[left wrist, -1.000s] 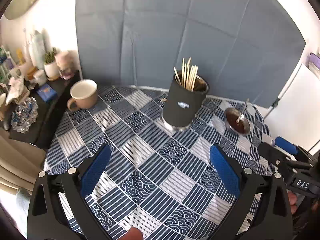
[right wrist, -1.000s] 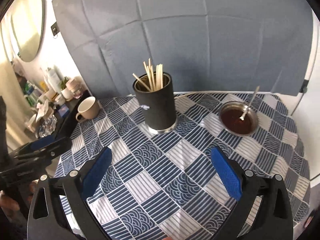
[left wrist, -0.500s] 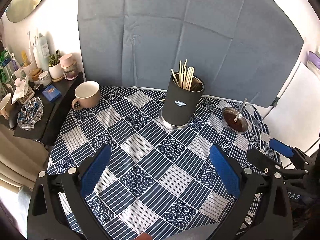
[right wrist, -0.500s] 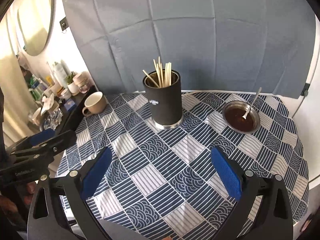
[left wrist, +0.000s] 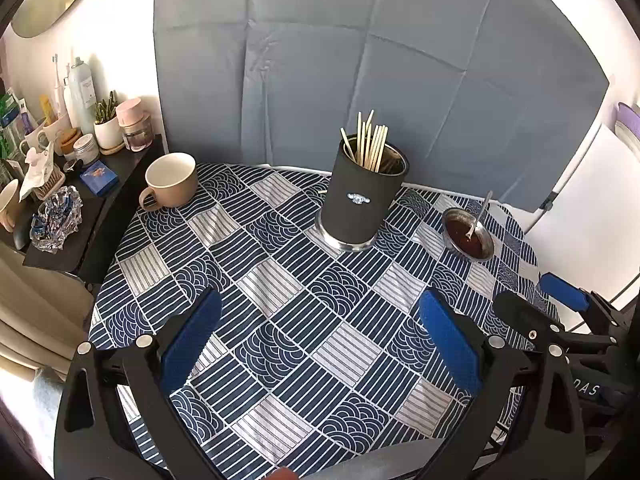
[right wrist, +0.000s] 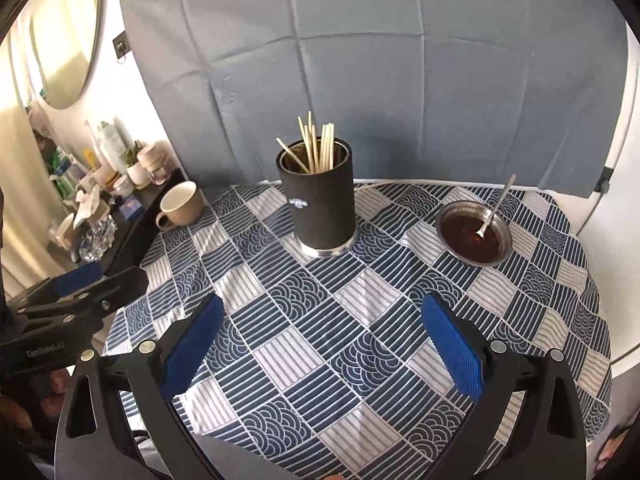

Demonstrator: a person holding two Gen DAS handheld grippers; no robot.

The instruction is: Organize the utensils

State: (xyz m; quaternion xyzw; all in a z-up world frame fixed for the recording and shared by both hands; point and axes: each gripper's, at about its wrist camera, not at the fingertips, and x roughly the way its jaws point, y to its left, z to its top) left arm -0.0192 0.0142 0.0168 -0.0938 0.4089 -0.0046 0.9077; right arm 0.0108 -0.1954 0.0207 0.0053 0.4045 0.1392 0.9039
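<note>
A black cylindrical holder (left wrist: pixel 362 200) (right wrist: pixel 320 208) stands upright at the back middle of the table with several pale chopsticks (left wrist: pixel 370 144) (right wrist: pixel 314 148) sticking out. To its right a small metal bowl (left wrist: pixel 469 234) (right wrist: pixel 474 233) of dark sauce has a metal spoon (left wrist: pixel 479 216) (right wrist: pixel 494 210) leaning in it. My left gripper (left wrist: pixel 318 336) is open and empty above the table's near part. My right gripper (right wrist: pixel 320 338) is likewise open and empty. Each gripper shows at the edge of the other's view: the right gripper (left wrist: pixel 560 312) and the left gripper (right wrist: pixel 80 288).
A beige mug (left wrist: pixel 172 180) (right wrist: pixel 182 204) sits at the table's back left corner. A dark side shelf (left wrist: pixel 96 216) left of the table carries bottles, jars and a potted plant. A grey-blue cloth backdrop (left wrist: pixel 360 60) hangs behind. The patterned tablecloth (left wrist: pixel 280 280) covers the table.
Both grippers have pulled back and up from the table, so the holder, bowl and mug look smaller and farther. Both stay open and empty.
</note>
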